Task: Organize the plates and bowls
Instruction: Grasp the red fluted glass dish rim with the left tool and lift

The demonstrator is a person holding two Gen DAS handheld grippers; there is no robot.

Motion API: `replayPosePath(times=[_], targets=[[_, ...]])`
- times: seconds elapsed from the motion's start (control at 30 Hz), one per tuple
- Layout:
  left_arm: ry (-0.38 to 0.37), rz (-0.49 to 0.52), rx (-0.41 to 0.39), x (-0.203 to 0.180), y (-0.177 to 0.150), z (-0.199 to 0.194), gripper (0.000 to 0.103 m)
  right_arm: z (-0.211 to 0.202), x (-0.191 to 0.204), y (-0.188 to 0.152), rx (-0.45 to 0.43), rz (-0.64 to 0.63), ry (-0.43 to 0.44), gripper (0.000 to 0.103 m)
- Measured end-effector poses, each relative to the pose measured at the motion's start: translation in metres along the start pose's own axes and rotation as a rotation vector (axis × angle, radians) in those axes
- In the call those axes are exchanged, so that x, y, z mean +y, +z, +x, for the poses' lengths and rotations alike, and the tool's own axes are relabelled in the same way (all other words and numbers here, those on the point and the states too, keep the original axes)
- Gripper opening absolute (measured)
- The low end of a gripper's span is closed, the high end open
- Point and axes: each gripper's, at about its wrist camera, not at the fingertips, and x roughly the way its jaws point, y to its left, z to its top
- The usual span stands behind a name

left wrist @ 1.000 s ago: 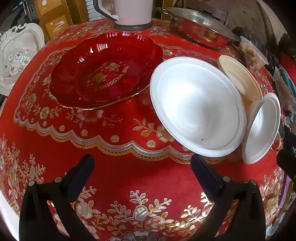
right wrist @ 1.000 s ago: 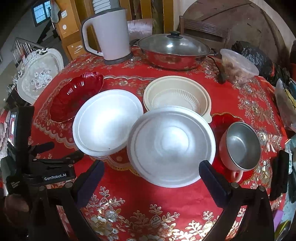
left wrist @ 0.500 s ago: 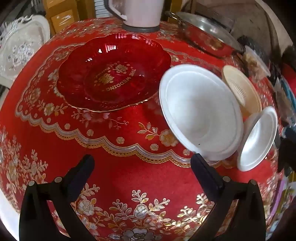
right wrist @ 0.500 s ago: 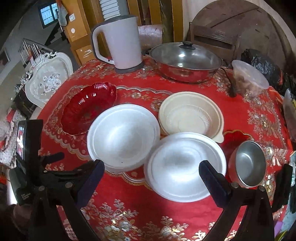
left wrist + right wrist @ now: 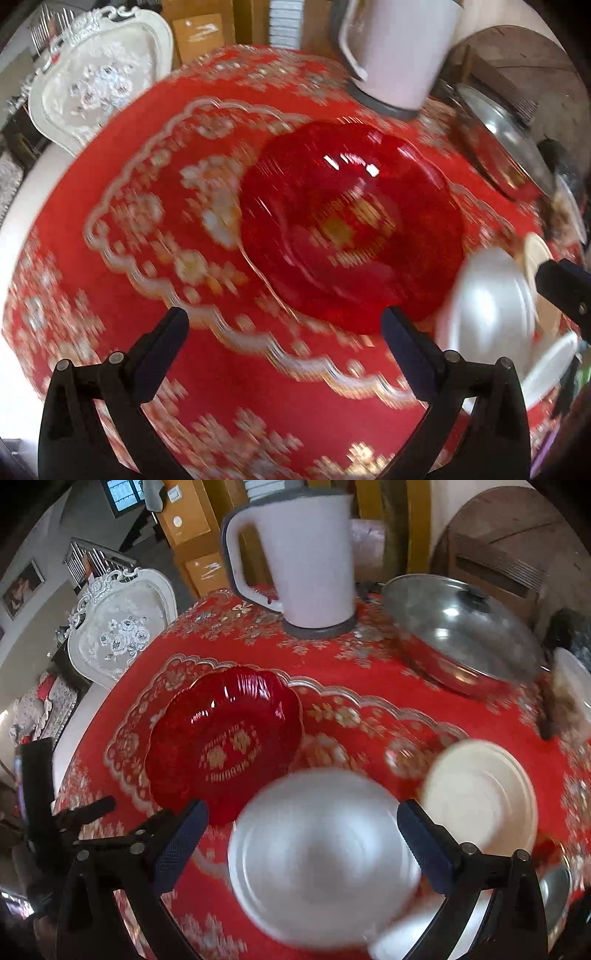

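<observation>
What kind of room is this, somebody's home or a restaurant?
Most likely a dining room in a home. A round table with a red floral tablecloth holds an electric kettle and a lidded pan, and an ornate white chair stands beside it.

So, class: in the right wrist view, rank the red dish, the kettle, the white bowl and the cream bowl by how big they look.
1. White bowl, though it is nearest the camera and blurred, which inflates it.
2. Red dish and kettle: too alike to rank.
3. Cream bowl, partly hidden behind a tool finger.
</observation>
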Motion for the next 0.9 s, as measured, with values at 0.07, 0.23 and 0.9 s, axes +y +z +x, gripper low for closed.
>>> replayPosePath(times=[0.07, 0.23, 0.9], targets=[[0.012, -0.010, -0.005, 0.009, 0.012, 0.006, 0.103, 0.021, 0.004, 0.016, 0.026, -0.014, 0.009, 0.103], [-0.006, -0.007, 0.017, 0.019, 0.033, 0.026, 0.103, 0.061, 0.014, 0.037, 0.072, -0.051, 0.009, 0.101], [-0.093, -0.019, 0.173, 0.033, 0.043, 0.076, 0.025, 0.111, 0.007, 0.036, 0.199, 0.066, 0.139, 0.009]])
